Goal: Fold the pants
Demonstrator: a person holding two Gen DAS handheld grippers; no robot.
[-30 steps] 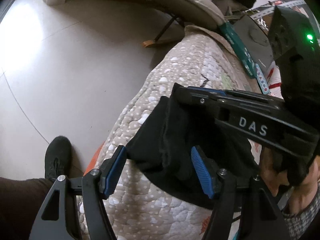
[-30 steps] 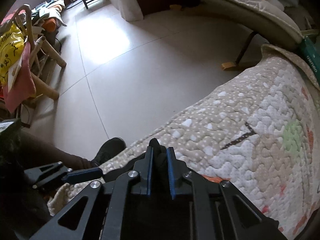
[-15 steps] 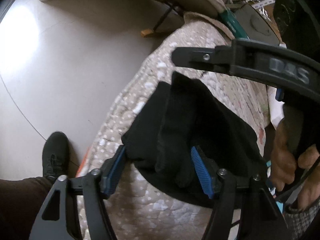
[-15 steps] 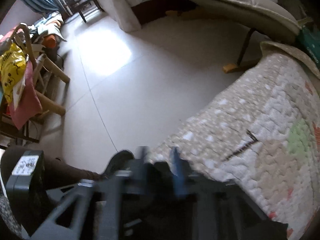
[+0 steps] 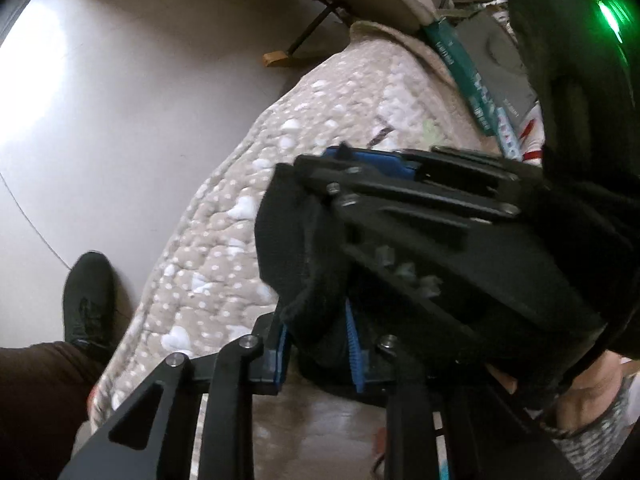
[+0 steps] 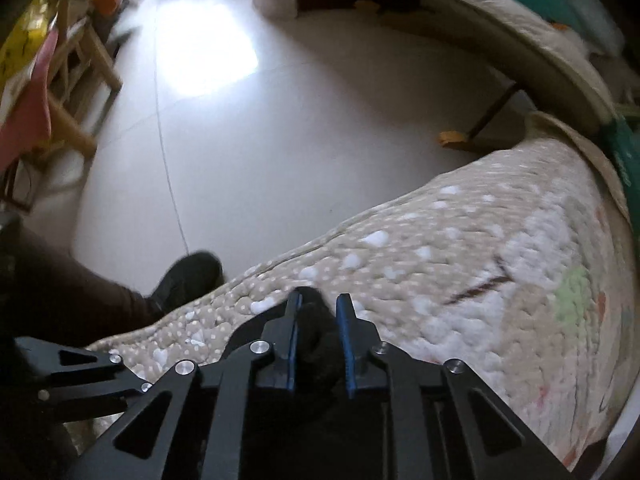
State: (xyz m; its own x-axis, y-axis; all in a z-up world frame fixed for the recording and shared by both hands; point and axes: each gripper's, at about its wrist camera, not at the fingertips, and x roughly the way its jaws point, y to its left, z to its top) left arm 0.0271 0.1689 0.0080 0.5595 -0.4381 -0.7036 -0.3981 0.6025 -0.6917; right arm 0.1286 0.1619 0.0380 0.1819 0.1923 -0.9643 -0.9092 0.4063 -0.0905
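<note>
Left gripper [image 5: 316,344] narrowed since earlier, two grippers (both closing) pinching one pants [image 5: 288,240]

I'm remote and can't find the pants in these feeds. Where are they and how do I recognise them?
Find the beige quilted cover with white dots, beside the pale tiled floor. The pants are the bunched black fabric at its near edge, between the closing left gripper and right gripper. Nothing else on the cover is plain black cloth.

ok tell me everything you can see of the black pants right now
The black pants are soft, dark knit fabric, bunched into thick folds with a visible hem edge, lying on the quilted beige cover. The left tool is closing with a fold between its blue pads; the right tool is closing on another bunch. Most of the garment is hidden behind the tools.
</note>
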